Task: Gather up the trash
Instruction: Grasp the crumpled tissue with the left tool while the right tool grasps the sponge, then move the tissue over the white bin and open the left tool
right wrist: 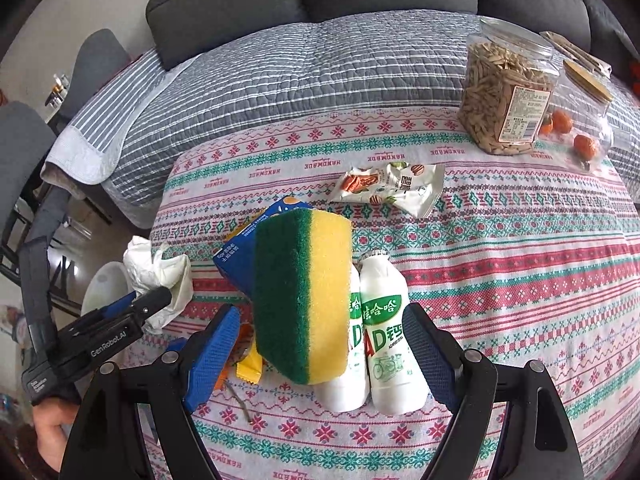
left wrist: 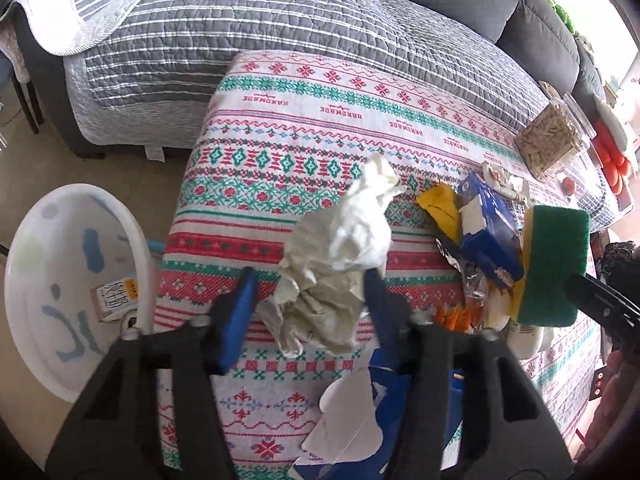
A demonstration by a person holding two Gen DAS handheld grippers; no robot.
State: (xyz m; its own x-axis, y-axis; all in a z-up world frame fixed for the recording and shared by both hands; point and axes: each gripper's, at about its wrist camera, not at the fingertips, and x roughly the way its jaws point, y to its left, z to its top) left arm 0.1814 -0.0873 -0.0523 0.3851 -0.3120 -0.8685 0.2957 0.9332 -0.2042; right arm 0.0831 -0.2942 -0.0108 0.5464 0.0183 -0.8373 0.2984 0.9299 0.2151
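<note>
A crumpled white tissue (left wrist: 340,248) sits between the blue pads of my left gripper (left wrist: 310,280), which is shut on it above the patterned tablecloth (left wrist: 280,128). In the right wrist view the same tissue (right wrist: 160,276) bunches around the left gripper (right wrist: 156,300) at the table's left edge. My right gripper (right wrist: 322,312) stands open around a green and yellow sponge (right wrist: 304,300) and two white drink bottles (right wrist: 384,340); its pads do not visibly press on them. Beside the sponge lie a blue box (left wrist: 488,232), a yellow wrapper (left wrist: 440,208) and a nut snack wrapper (right wrist: 392,188).
A white basin (left wrist: 40,280) stands on the floor left of the table, a small carton inside it. A jar of seeds (right wrist: 508,96) and small oranges (right wrist: 584,146) are at the far right. A sofa with a striped grey quilt (left wrist: 240,40) lies behind. Torn blue-and-white paper (left wrist: 352,412) lies near me.
</note>
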